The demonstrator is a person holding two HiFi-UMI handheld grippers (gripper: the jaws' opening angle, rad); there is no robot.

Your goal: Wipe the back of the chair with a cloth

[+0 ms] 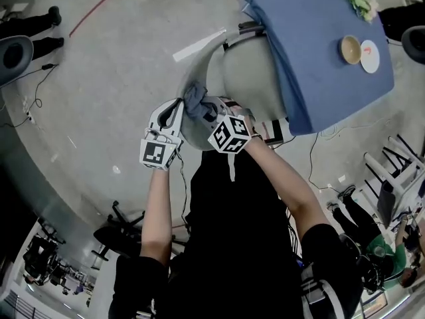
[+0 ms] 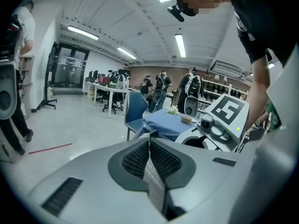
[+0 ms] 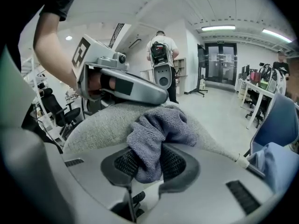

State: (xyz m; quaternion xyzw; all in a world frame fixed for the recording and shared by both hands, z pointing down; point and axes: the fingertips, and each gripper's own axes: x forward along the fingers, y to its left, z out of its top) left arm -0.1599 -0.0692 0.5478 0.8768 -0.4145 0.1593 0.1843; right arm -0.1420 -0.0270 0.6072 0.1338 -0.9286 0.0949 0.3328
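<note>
Right pads (image 3: 174, 164) are squeezing the cloth (image 3: 159, 129). I'm holding the right gripper (image 3: 148, 158) clamped on a bunched grey-blue wad of it, and most of the wad is bulging out ahead of the jaws. The wad is pressing down on the top edge of the chair back (image 3: 103, 125), which is grey speckled fabric.

Left pads (image 2: 135, 160) are meeting at their tips, so I'm holding the left gripper (image 2: 149, 146) closed. Grey speckled weave is showing in the narrow wedge below the tips. I can't tell whether it's pinched or just lying behind the jaws.

In the head view the left gripper is sitting at the same top edge, just beside the cloth on its left. In the right gripper view it's lying across the crest just past the wad. Both of my arms are reaching forward over the chair, and the marker cubes are facing up at the head camera.

Past the chair, a table (image 1: 319, 38) under a blue cover is standing right against it. It's carrying a bowl (image 1: 350, 48) with a white plate (image 1: 370, 55) just beside it, and flowers (image 1: 362, 2) at the far end. A red line (image 1: 99, 5) is running across the grey floor (image 1: 119, 58) to the left.
</note>
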